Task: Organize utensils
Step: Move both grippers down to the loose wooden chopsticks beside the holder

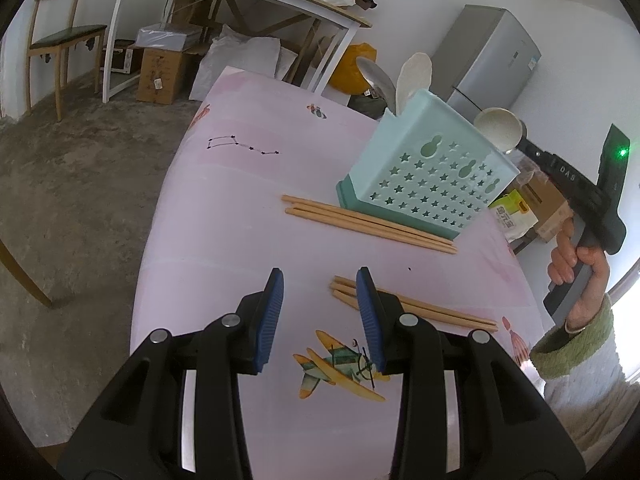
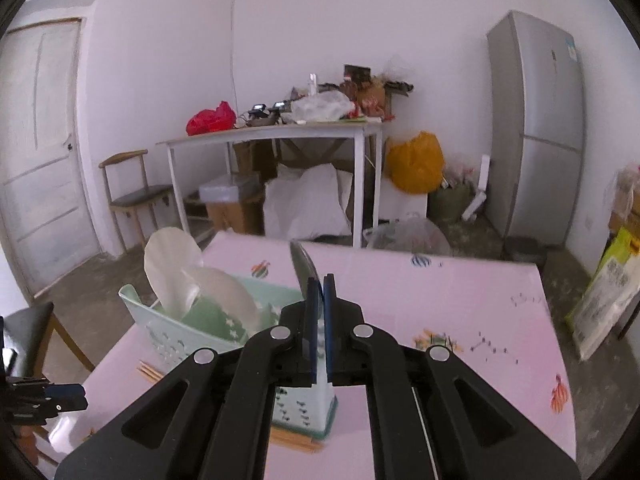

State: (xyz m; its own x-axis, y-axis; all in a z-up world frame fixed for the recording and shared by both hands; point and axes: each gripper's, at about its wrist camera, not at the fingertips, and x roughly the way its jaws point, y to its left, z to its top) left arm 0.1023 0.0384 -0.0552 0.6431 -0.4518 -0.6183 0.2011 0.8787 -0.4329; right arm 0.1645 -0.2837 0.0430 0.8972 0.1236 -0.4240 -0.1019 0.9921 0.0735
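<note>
Left jaws apart, empty; right jaws nearly together, whether clamping the white ladle (image 1: 500, 130) unclear. Spoons in pale-blue perforated plastic holder (image 1: 424, 176); wooden chopsticks (image 1: 368, 224) beyond left jaws, unsorted on bench (image 1: 224, 208).

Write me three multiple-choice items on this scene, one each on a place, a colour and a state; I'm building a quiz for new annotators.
1. Where do the chopsticks farthest from the camera lie?
A. Inside the basket
B. On the floor
C. On the pink cloth, along the basket's base

2. What colour is the star-holed basket?
A. Light blue
B. Red
C. Black

3. How does the left gripper stand?
A. Shut on a chopstick
B. Open, with nothing between its fingers
C. Shut on a spoon

Key:
1 C, as they lie flat on the cloth right beside the basket's foot.
2 A, as its walls are pale blue.
3 B, as bare cloth shows between its blue pads.
</note>
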